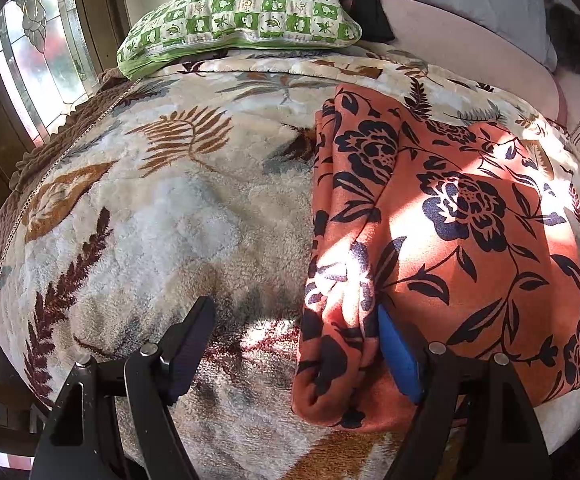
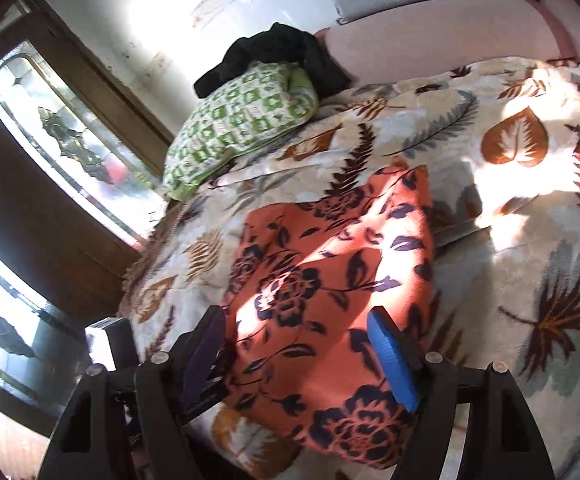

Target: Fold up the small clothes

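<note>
An orange garment with dark blue flowers (image 1: 442, 240) lies folded on the leaf-patterned blanket (image 1: 161, 216). My left gripper (image 1: 294, 340) is open at the garment's near left edge; its right finger (image 1: 400, 360) is tucked under a fold of the cloth and its left finger (image 1: 193, 344) is over bare blanket. In the right wrist view the same garment (image 2: 322, 288) lies between the open fingers of my right gripper (image 2: 298, 352), which hovers at its near edge. Neither gripper holds cloth.
A green checked pillow (image 1: 241, 20) lies at the bed's far end with a black cloth (image 2: 273, 56) on it. Windows (image 1: 37, 52) run along the left of the bed. A pink mattress and grey pillow (image 1: 470, 4) lie far right.
</note>
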Action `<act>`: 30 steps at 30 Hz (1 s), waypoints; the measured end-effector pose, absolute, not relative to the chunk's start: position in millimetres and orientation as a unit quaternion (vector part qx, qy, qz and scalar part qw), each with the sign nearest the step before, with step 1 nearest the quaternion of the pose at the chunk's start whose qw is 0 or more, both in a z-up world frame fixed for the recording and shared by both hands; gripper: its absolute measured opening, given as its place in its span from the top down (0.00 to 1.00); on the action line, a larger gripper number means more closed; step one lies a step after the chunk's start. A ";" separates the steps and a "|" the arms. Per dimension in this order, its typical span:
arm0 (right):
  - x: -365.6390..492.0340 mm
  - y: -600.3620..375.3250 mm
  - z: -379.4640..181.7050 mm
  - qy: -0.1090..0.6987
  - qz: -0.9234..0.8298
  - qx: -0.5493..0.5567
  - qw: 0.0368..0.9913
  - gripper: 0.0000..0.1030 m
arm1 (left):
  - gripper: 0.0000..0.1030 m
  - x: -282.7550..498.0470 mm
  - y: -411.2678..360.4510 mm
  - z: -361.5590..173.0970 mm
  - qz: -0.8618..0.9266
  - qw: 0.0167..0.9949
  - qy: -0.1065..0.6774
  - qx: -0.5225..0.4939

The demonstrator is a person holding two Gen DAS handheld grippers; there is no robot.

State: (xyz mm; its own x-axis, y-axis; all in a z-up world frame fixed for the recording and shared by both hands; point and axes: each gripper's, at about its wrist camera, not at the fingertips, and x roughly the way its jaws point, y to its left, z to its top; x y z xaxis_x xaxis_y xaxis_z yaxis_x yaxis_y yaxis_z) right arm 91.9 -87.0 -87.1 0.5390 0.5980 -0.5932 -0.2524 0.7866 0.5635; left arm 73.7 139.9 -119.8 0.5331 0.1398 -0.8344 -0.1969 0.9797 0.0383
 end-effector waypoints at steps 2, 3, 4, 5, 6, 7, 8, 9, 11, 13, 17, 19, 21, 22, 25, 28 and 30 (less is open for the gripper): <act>94.6 -72.7 -113.3 0.450 0.277 0.222 0.820 0.16 | 0.22 74.0 139.9 -120.2 0.097 0.875 0.473 -0.030; 100.1 -67.3 -135.0 0.489 0.269 0.217 0.801 0.16 | 0.22 74.0 139.5 -120.5 0.094 0.875 0.475 -0.030; 104.6 -65.3 -153.8 0.523 0.252 0.217 0.785 0.16 | 0.22 73.5 139.2 -120.5 0.095 0.875 0.475 -0.028; 102.9 -66.8 -154.3 0.514 0.253 0.225 0.788 0.17 | 0.22 73.0 139.8 -120.4 0.094 0.875 0.473 -0.027; 98.3 -67.4 -145.6 0.502 0.257 0.225 0.794 0.17 | 0.22 72.9 140.3 -120.9 0.093 0.875 0.474 -0.029; 97.9 -66.4 -136.9 0.498 0.260 0.224 0.797 0.17 | 0.21 73.2 141.1 -121.4 0.093 0.875 0.474 -0.033; 99.2 -66.4 -127.7 0.489 0.265 0.223 0.800 0.17 | 0.21 73.2 141.2 -121.5 0.094 0.875 0.474 -0.035; 101.0 -66.1 -117.9 0.478 0.272 0.220 0.806 0.17 | 0.21 73.1 141.2 -121.6 0.094 0.875 0.474 -0.034; 110.0 -66.5 -101.9 0.461 0.280 0.217 0.814 0.17 | 0.21 73.5 141.8 -121.5 0.092 0.875 0.474 -0.033; 127.4 -71.6 -95.8 0.456 0.277 0.232 0.814 0.17 | 0.21 72.8 142.8 -121.7 0.089 0.875 0.474 -0.036; 169.0 -88.0 -110.1 0.466 0.260 0.286 0.796 0.16 | 0.19 73.1 145.7 -124.0 0.088 0.875 0.473 -0.044; 191.6 -91.6 -144.4 0.518 0.233 0.304 0.765 0.16 | 0.16 73.5 146.1 -125.7 0.089 0.876 0.471 -0.043; 197.4 -96.0 -162.9 0.529 0.224 0.332 0.748 0.15 | 0.16 73.3 147.8 -126.3 0.086 0.877 0.471 -0.047; 195.2 -96.6 -158.6 0.522 0.227 0.334 0.751 0.16 | 0.15 73.1 148.9 -126.7 0.085 0.877 0.471 -0.050; 178.7 -96.5 -138.7 0.500 0.242 0.324 0.766 0.15 | 0.14 73.0 150.3 -127.4 0.084 0.877 0.470 -0.055; 155.2 -100.2 -132.8 0.486 0.254 0.321 0.772 0.15 | 0.14 72.2 149.4 -127.4 0.085 0.878 0.468 -0.055; 145.3 -95.8 -147.8 0.501 0.269 0.332 0.753 0.15 | 0.14 72.5 149.8 -127.4 0.085 0.877 0.469 -0.056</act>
State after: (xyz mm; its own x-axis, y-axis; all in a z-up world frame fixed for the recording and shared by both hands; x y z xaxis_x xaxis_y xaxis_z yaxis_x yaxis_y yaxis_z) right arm 145.3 -95.8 -147.8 0.3535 0.7381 -0.5747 -0.0724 0.6341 0.7698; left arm 72.5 149.8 -127.4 0.5458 0.0970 -0.8323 -0.2024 0.9791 -0.0186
